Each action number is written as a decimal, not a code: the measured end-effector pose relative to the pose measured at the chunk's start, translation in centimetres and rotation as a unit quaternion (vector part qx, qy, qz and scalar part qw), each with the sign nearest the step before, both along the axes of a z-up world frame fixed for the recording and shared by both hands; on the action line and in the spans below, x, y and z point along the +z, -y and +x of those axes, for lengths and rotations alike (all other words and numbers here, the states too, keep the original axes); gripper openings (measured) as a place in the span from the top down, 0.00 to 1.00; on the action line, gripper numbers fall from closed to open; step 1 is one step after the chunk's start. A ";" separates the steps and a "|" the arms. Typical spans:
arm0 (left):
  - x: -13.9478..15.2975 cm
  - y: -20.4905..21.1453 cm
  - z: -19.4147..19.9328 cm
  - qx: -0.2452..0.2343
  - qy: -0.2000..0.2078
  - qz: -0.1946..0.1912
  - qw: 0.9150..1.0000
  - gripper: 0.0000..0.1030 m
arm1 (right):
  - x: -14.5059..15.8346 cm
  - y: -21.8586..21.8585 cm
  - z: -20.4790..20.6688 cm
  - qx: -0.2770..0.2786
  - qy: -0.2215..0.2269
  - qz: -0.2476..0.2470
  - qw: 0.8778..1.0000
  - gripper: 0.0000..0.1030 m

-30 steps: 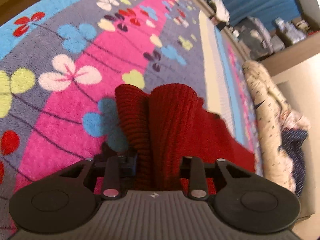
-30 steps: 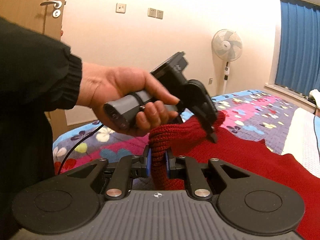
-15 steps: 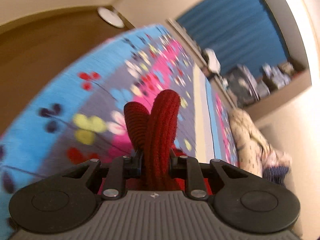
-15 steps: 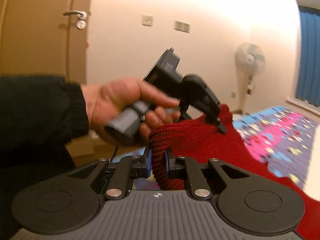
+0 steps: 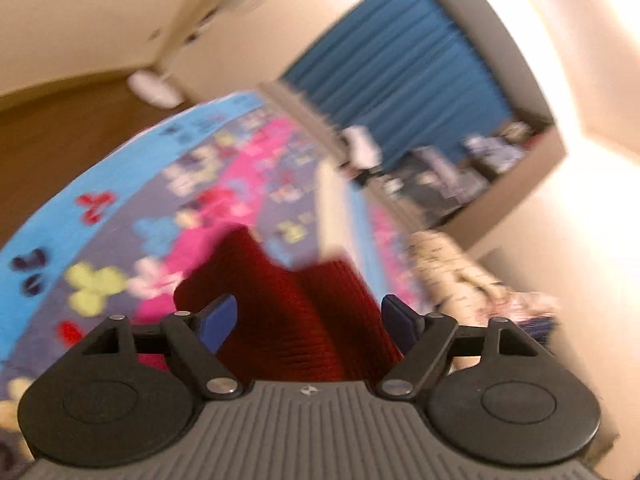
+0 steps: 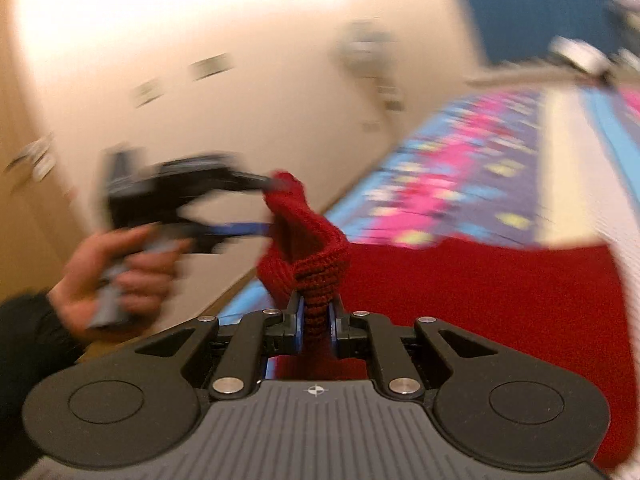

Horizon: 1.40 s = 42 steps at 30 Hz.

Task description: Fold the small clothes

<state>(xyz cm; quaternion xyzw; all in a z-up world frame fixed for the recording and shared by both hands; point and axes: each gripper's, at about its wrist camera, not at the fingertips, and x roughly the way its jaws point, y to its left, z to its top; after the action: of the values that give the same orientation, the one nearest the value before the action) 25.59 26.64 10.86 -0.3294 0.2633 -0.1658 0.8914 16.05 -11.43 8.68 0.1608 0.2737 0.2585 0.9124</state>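
Red knit garment (image 6: 472, 304) lifted at its near edge over the flower-patterned bed (image 6: 452, 184), rest lying flat. Right tool (image 6: 316, 326) clamped on a bunched ridge; left tool (image 5: 308, 316) spread wide, fabric loose between. Best to carry the held edge low and level toward the far side, keeping the fold straight.

We see cream walls (image 5: 360, 8), a blue curtain (image 5: 408, 92) at one o'clock, and a flowered bedspread (image 5: 224, 184) below.
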 end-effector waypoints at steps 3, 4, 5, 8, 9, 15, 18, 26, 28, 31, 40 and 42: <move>0.2 2.4 -1.3 -0.026 -0.008 0.005 1.000 0.19 | -2.4 7.3 -0.9 -0.091 -0.049 0.026 0.994 0.90; 0.1 3.6 -1.5 -0.035 -0.017 0.018 0.999 0.19 | -3.3 9.5 -1.4 -0.126 -0.064 0.027 0.990 0.90; 0.0 4.7 -1.8 -0.045 -0.024 0.031 0.998 0.19 | -4.3 11.5 -1.9 -0.161 -0.080 0.021 0.983 0.90; -0.6 8.1 -2.4 -0.080 -0.026 0.095 0.992 0.19 | -7.9 16.2 -2.8 -0.256 -0.167 0.033 0.952 0.89; -0.9 9.4 -2.6 -0.092 -0.025 0.119 0.988 0.19 | -9.1 17.5 -2.9 -0.273 -0.197 0.058 0.940 0.89; -3.6 15.7 -3.3 -0.169 -0.016 0.223 0.960 0.21 | -10.2 18.8 -3.0 -0.249 -0.204 0.144 0.936 0.78; -4.9 18.1 -3.5 -0.210 -0.010 0.244 0.947 0.22 | -10.7 19.4 -1.8 -0.247 -0.213 0.161 0.931 0.54; -9.5 21.5 -2.1 -0.203 -0.079 0.367 0.904 0.24 | -11.1 17.9 0.1 -0.217 -0.211 0.138 0.943 0.61; -10.6 21.8 -1.6 -0.198 -0.105 0.380 0.898 0.24 | -9.9 17.2 -0.2 -0.196 -0.182 0.115 0.957 0.81; -10.6 21.9 -1.6 -0.191 -0.092 0.391 0.896 0.24 | -6.7 15.9 -1.7 -0.150 -0.093 0.096 0.980 0.84; -8.6 20.9 -1.7 -0.168 -0.087 0.365 0.912 0.20 | -8.9 15.3 -2.5 -0.171 -0.199 -0.039 0.964 0.82; -8.2 21.6 -2.3 -0.161 -0.071 0.384 0.906 0.20 | -9.7 16.2 -2.5 -0.190 -0.223 0.009 0.956 0.80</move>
<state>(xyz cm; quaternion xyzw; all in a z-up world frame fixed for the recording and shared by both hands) 23.27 5.05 2.71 0.0746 0.4185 -0.1695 0.8891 13.56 -27.65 -0.99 0.2717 0.4325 0.0399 0.8588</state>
